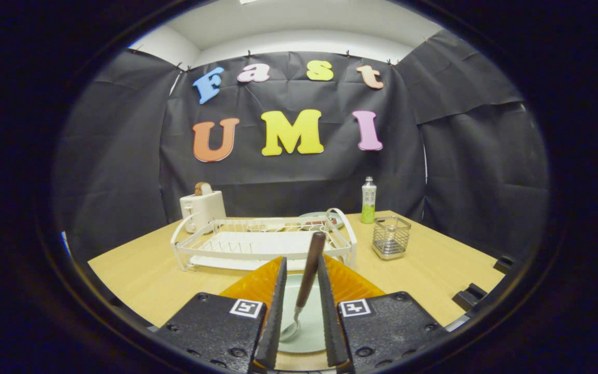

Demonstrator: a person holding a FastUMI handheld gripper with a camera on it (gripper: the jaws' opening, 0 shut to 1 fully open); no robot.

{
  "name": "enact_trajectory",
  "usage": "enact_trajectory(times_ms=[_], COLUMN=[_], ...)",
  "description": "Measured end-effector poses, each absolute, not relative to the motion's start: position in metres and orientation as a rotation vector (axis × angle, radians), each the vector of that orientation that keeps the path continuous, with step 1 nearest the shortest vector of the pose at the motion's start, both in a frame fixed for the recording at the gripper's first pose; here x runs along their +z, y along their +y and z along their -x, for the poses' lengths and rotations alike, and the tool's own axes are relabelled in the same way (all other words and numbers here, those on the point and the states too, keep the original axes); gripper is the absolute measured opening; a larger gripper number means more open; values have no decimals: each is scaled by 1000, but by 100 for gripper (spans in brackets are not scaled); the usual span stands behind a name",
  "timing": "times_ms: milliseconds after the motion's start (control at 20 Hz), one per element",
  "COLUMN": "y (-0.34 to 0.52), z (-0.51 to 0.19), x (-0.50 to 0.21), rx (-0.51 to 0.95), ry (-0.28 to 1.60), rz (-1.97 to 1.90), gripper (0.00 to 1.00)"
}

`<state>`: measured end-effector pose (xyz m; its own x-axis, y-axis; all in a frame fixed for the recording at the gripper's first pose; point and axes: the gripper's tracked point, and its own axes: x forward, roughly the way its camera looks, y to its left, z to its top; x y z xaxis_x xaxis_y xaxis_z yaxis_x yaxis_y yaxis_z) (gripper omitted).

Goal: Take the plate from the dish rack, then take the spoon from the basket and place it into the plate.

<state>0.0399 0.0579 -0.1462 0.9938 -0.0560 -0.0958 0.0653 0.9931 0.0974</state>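
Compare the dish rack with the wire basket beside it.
The dish rack is white, low and wide; the wire basket is silvery, small and taller than broad. The rack lies just beyond the hand-held gripper, whose fingers stand apart around a spoon; the basket stands off to one side. Both are wire and rest on the wooden table.

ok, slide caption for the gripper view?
Gripper fingers flank brown-handled metal spoon, bowl down on pale green plate, white dish rack beyond.

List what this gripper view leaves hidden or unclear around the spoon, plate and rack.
- Plate: its sides and near rim are hidden behind the fingers and the gripper body.
- Spoon: whether either finger presses its handle cannot be told; its bowl rests on the plate.
- Dishes behind the rack: the wires hide them.
- Basket: contents too small to tell.
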Motion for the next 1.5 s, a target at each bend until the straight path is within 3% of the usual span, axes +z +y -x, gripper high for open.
enact_trajectory(times_ms=[400, 600, 1100, 1500], y=[45, 47, 52, 45], z=[-32, -27, 9, 50], x=[-135, -126, -102, -59], rx=[-84, -72, -37, -48], ry=[80, 78, 139, 48], rz=[-106, -93, -104, -103], gripper=[84, 96, 100, 100])
